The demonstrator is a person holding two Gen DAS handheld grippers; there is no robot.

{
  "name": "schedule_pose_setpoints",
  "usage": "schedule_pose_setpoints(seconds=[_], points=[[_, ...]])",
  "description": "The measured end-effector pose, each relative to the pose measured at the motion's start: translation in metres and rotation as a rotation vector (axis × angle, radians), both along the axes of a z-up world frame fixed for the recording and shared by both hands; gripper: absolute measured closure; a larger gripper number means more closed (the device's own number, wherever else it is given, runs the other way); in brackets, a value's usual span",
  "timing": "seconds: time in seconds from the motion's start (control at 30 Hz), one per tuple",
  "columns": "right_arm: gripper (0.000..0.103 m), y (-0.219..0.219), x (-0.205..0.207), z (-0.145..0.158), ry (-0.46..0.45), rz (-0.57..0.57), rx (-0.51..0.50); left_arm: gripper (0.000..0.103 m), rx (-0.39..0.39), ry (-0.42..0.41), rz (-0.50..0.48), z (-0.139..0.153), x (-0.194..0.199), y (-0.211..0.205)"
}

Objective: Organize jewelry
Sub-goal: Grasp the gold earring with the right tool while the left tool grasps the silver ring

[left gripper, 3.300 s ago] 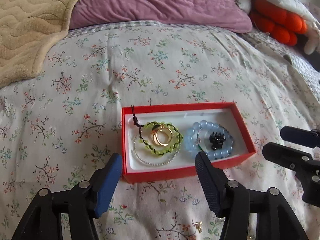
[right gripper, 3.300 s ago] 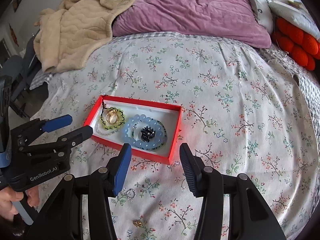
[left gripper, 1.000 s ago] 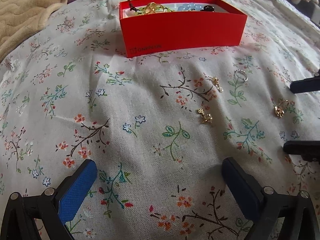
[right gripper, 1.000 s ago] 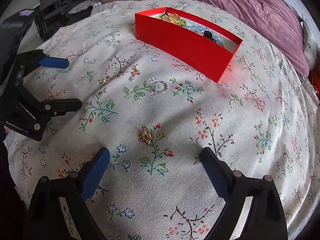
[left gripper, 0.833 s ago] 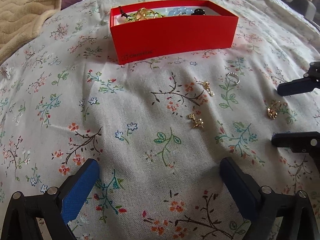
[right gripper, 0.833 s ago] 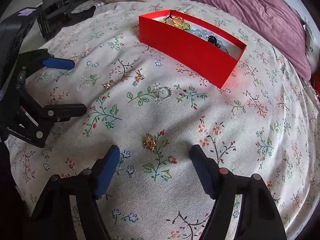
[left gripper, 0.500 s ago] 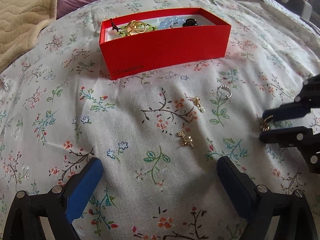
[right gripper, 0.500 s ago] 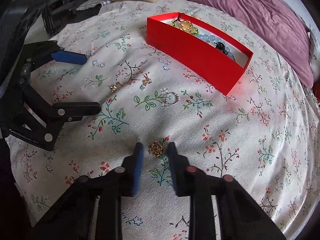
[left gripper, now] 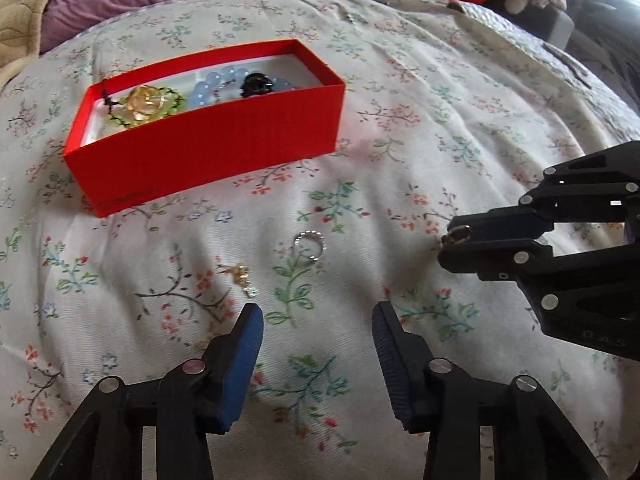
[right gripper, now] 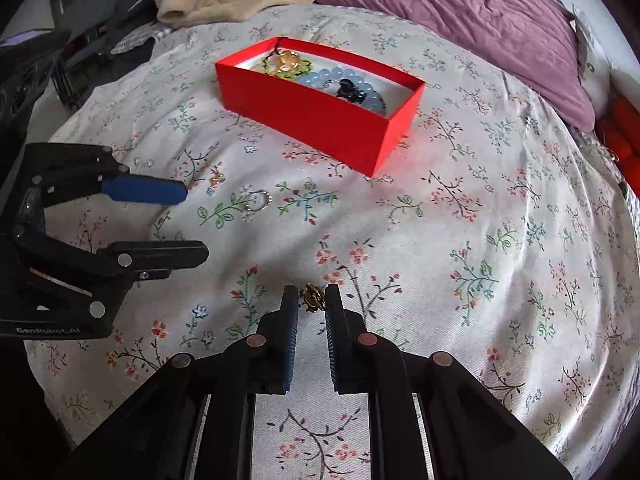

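The red box lies slantwise mid-bed on the floral bedspread, long axis running left-near to right-far, with bare cloth all round it. Its near wall hides part of the blue bead bracelet inside. The right gripper has its jaws clamped on a small gold earring. The left gripper has just been narrowing, nothing between its jaws; a silver ring and a blurred gold earring lie just ahead.
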State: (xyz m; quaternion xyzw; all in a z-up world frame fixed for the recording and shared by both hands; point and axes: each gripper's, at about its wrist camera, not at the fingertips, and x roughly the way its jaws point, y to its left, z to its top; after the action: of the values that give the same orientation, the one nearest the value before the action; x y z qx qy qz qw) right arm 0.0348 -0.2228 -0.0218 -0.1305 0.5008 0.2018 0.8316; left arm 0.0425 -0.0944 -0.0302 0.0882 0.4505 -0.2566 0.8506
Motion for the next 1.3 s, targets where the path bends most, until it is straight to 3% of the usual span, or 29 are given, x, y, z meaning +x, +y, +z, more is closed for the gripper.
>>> schedule_pose_setpoints(seconds=[0.17, 0.27, 0.63, 0.93, 1.23, 1.3], points=[[0.089, -0.013, 0.002, 0.000, 0.022, -0.040, -0.009, 0.066, 0.009, 0.047, -0.005, -0.010, 0.008, -0.014], [0.089, -0.021, 0.005, -0.001, 0.042, -0.071, -0.014, 0.066, 0.004, 0.067, 0.032, -0.015, 0.016, -0.014], [0.089, -0.033, 0.005, 0.001, 0.054, -0.108, 0.004, 0.066, 0.028, -0.001, 0.038, -0.018, 0.028, -0.022], [0.089, -0.032, 0.004, 0.003, 0.053, -0.112, 0.005, 0.070, 0.020, 0.004, 0.038, -0.019, 0.029, -0.020], [0.089, -0.032, 0.006, 0.007, 0.044, -0.129, 0.015, 0.083, 0.025, -0.002, 0.050, -0.020, 0.023, -0.016], [0.089, -0.031, 0.006, 0.008, 0.042, -0.130, 0.017, 0.090, 0.042, -0.011, 0.042, -0.020, 0.021, -0.018]])
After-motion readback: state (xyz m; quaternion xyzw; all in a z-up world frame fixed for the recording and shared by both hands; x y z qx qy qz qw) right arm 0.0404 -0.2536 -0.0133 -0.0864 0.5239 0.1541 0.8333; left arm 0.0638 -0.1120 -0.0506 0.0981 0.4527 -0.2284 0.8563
